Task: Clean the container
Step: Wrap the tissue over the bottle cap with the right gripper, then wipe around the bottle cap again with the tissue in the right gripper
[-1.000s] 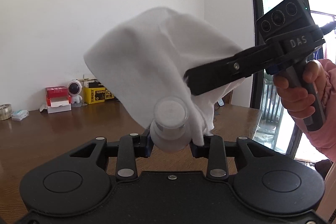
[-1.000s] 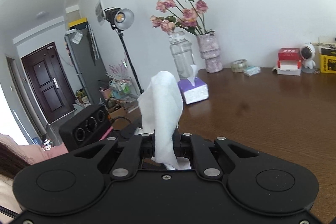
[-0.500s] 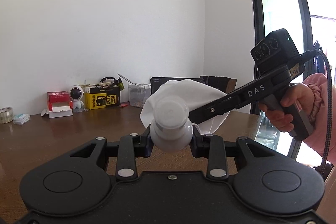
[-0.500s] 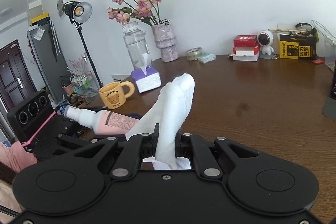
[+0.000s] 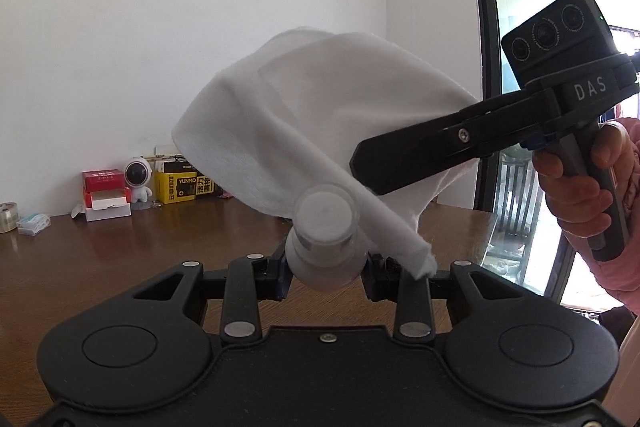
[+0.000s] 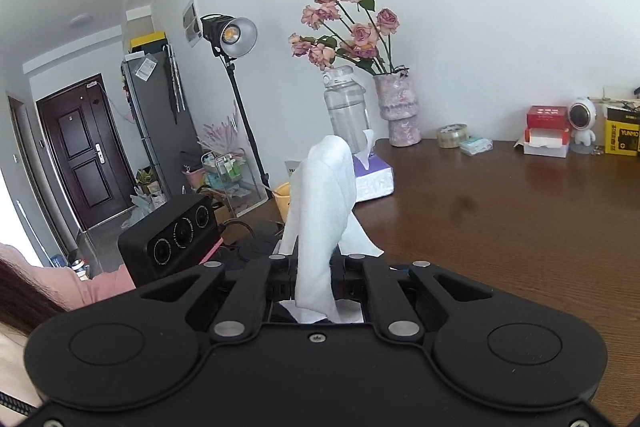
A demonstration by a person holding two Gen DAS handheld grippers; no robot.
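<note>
Far to my left a red box [image 5: 105, 187] and a small white robot figure [image 5: 138, 174] stand by the wall on the brown tabletop [image 5: 120, 247]. My left gripper [image 5: 325, 269] has its fingers [image 5: 278, 277] clenched on the container [image 5: 325, 251], a pale bottle held above the tabletop with its round cap facing me. A white cloth [image 5: 320, 131] drapes over the bottle's far side and trails down past its right shoulder. To the right, my right gripper [image 5: 368, 169] reaches in with the cloth pinched in its fingers, my hand [image 5: 576, 195] wrapped around its grip. From the right wrist, the cloth [image 6: 320, 211] rises from between tightly closed fingers [image 6: 286, 269], beyond it a purple tissue box [image 6: 372, 179] and a vase of roses [image 6: 396, 111].
</note>
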